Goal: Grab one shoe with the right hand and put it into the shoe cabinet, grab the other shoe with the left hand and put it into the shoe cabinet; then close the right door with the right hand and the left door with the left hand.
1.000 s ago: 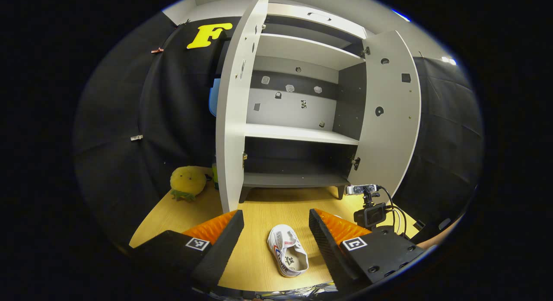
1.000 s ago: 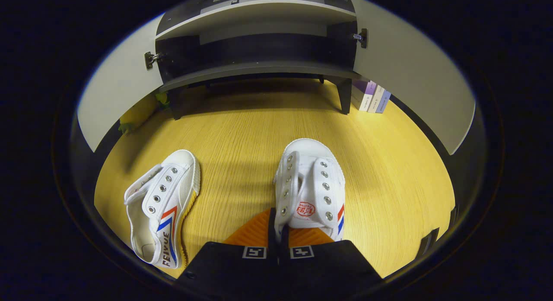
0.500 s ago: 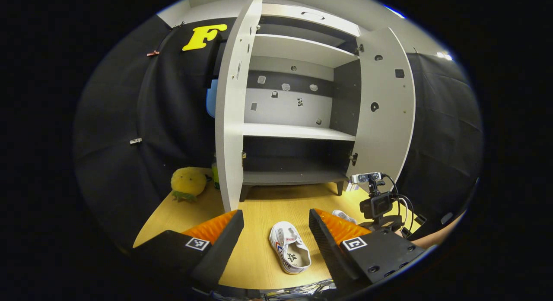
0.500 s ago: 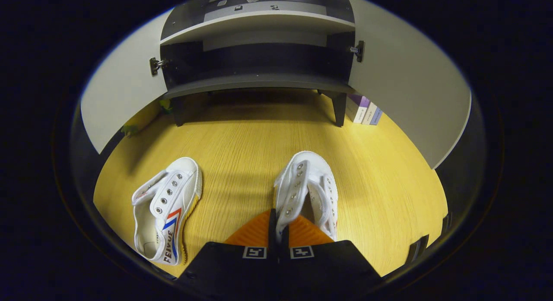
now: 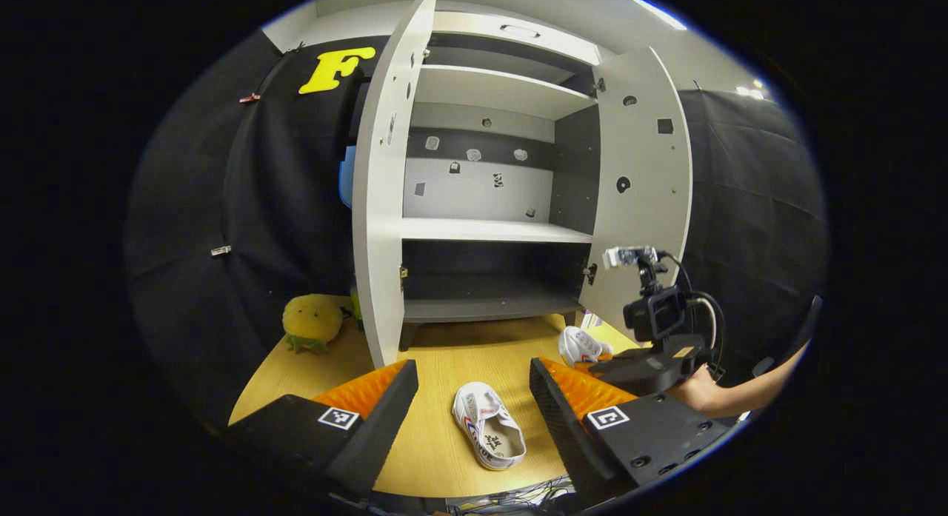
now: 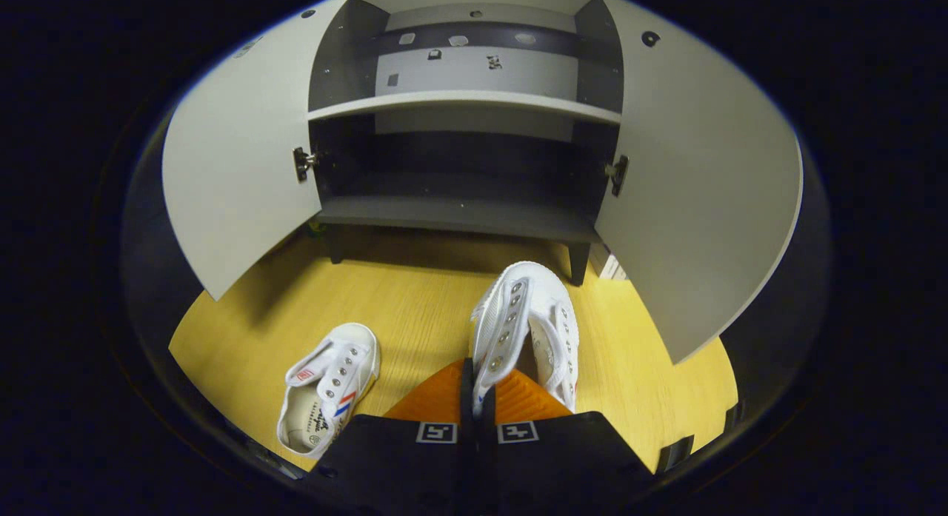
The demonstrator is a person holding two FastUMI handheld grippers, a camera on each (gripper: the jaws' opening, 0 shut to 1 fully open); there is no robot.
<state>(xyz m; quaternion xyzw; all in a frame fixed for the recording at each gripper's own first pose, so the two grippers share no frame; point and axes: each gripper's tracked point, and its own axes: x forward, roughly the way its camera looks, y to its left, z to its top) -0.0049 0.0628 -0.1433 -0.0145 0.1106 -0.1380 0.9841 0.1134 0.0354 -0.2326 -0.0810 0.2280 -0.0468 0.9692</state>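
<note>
One white canvas shoe (image 6: 529, 320) with rows of metal eyelets is hanging off the floor in the right gripper (image 6: 478, 397), whose fingers are clenching on the shoe's eyelet flap; in the left gripper view this held shoe (image 5: 581, 346) is sitting in front of the cabinet's right door (image 5: 641, 183). The other shoe (image 6: 326, 390), white with red and blue side stripes, is lying on the wooden floor (image 6: 415, 301) to the left, its opening facing up; in the left gripper view it (image 5: 487, 427) is lying between the widely spread fingers of the left gripper (image 5: 474, 397), which are gripping nothing. The shoe cabinet (image 6: 463, 168) is standing with both flat pale-grey doors swung wide; its dark lower compartment and the pale shelf (image 6: 465, 101) above are holding no shoes. The floor is showing a light, fine wood grain. A round, fuzzy yellow plush toy (image 5: 311, 320) is sitting on the floor left of the left door (image 5: 381, 190).
</note>
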